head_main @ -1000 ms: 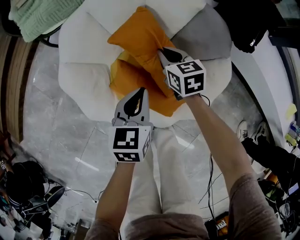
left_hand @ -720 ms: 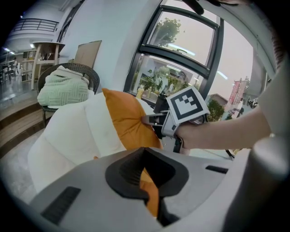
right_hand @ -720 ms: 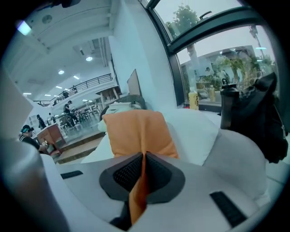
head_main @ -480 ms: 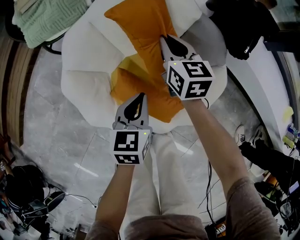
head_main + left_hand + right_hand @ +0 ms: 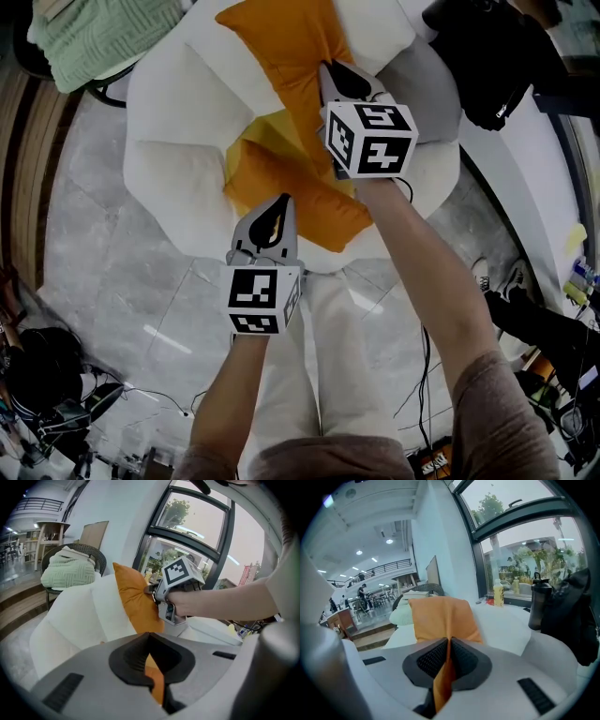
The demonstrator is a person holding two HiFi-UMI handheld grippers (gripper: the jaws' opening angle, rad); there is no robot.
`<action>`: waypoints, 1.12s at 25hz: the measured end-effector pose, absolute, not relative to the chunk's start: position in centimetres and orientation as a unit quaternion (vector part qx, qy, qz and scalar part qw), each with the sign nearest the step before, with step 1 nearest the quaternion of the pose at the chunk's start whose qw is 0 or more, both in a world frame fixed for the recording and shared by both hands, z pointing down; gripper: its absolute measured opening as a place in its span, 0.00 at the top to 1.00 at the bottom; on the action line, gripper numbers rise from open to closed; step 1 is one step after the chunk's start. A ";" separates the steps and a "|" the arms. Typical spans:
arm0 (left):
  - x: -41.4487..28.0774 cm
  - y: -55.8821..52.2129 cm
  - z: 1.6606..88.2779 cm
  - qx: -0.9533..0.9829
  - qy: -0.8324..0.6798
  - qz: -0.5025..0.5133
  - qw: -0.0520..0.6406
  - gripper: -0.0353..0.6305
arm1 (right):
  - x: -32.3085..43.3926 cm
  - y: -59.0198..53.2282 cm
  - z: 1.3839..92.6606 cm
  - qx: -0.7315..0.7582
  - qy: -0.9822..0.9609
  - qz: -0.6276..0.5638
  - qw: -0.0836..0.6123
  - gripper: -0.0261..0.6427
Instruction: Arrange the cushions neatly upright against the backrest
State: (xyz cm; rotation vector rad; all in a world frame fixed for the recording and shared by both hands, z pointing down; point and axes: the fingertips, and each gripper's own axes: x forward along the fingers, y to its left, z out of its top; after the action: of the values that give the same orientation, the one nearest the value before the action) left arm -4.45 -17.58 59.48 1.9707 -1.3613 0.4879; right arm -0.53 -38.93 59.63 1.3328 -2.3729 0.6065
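We're at a white armchair (image 5: 173, 159) on a marble floor (image 5: 94, 272). Right gripper (image 5: 330, 71) pinches the upper orange cushion (image 5: 281, 42), lifted higher than before. Left gripper (image 5: 283, 201) nips the lower orange cushion (image 5: 281, 173) just ahead.

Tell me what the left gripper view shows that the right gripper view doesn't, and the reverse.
Only the left gripper view: the right gripper seen from outside, clamped on the edge of the upper orange cushion, and the left gripper shut on the lower orange cushion. Only the right gripper view: a black bottle and a yellow bottle by the window. Both: the upper orange cushion held upright over the white armchair, with the green blanket behind.
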 end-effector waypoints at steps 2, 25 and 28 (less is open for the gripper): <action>-4.6 -17.5 59.9 0.755 -0.525 0.186 0.346 0.94 | -1.0 -39.1 60.5 0.466 -0.838 0.213 0.186 0.91; -6.3 -16.2 62.7 0.736 -0.535 0.175 0.376 0.94 | -5.9 -38.4 68.4 0.410 -0.846 0.237 0.247 0.87; -6.3 -16.0 62.8 0.736 -0.535 0.174 0.376 0.94 | -6.4 -37.5 69.0 0.393 -0.850 0.241 0.256 0.86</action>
State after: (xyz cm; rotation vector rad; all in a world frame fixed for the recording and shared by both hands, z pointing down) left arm -6.32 -16.01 62.83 1.8829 -1.3686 0.4450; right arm -6.37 -37.47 69.02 1.0665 -2.3078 0.6530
